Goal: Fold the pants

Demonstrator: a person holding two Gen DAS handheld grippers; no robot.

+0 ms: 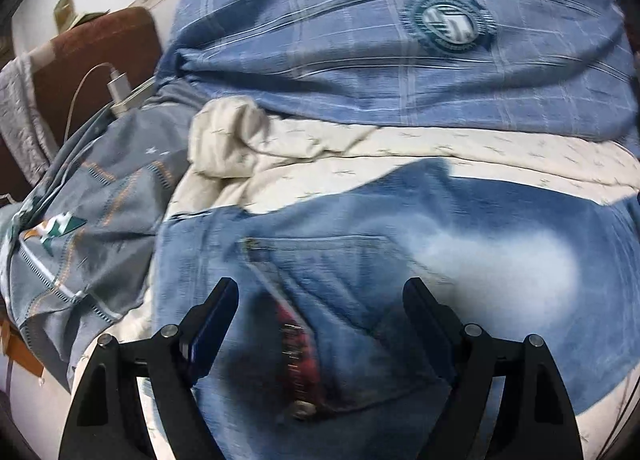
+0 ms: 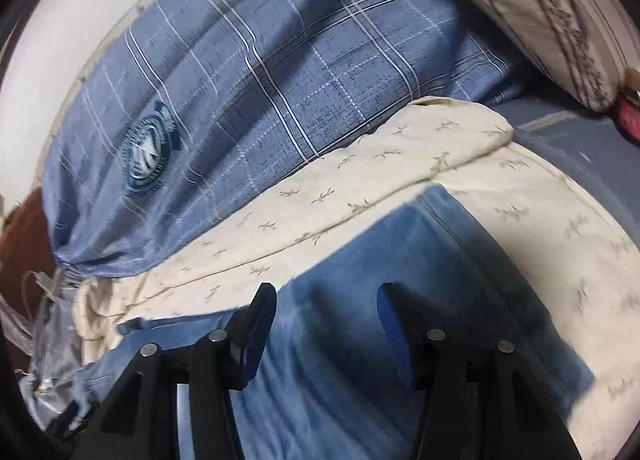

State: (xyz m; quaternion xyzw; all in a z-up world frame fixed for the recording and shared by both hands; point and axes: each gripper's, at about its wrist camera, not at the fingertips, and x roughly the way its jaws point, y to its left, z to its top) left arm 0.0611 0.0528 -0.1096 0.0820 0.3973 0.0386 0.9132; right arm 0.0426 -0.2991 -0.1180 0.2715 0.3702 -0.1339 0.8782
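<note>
Left wrist view: jeans (image 1: 360,260) spread flat on a bed's cream quilt (image 1: 480,148) for folding, both grippers' fingers (image 1: 218,308) open above them, holding nothing.

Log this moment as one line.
task: fold pants | jeans flat on cream quilt | left gripper open above pocket | right gripper open above leg | nothing held

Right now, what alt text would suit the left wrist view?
Open left gripper hovers over blue jeans, near their back pocket, on a cream quilt. Behind lies a blue plaid duvet.
</note>
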